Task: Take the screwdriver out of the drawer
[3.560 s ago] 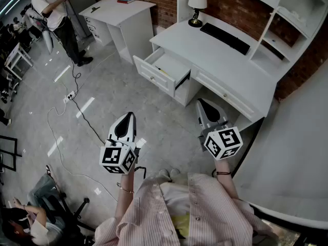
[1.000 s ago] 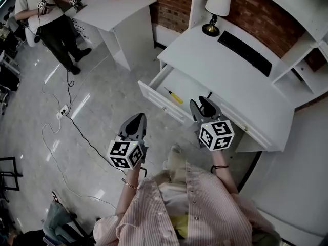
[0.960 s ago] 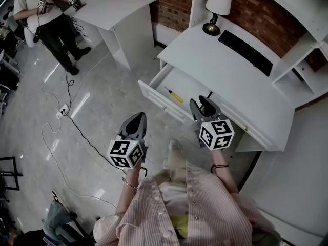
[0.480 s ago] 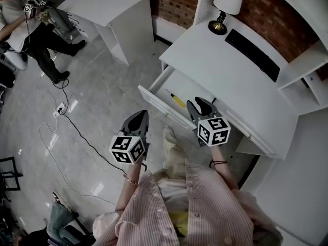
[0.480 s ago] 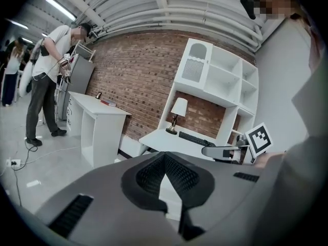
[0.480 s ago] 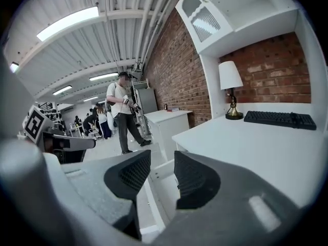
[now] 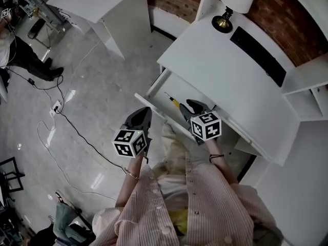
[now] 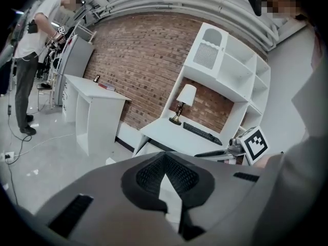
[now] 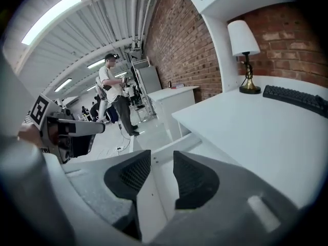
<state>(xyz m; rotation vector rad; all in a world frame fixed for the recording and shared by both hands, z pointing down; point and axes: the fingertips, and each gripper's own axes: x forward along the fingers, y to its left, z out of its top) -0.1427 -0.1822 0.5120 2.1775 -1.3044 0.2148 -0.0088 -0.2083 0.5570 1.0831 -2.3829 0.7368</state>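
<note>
On my feed the person wears a shirt [image 7: 205, 204] in fine pink-and-white stripes with a row of small buttons and sleeves that stop short of the wrists. I also see a pale trouser leg [image 7: 174, 152], a thin bracelet [image 7: 130, 174] at the left wrist and a dark band [image 7: 215, 158] at the right. The left gripper [image 7: 144, 113] and right gripper [image 7: 187, 105] are grey shells with black ribbed pads [image 9: 128, 176], each carrying a white cube [image 7: 130, 142] printed with black square markers.

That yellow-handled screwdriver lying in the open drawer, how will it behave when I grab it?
The screwdriver looks rigid and slim, so probably light. Lying flat on the smooth drawer floor, it may roll or slide if nudged. Its thicker yellow handle likely grips better than the thin shaft.
</note>
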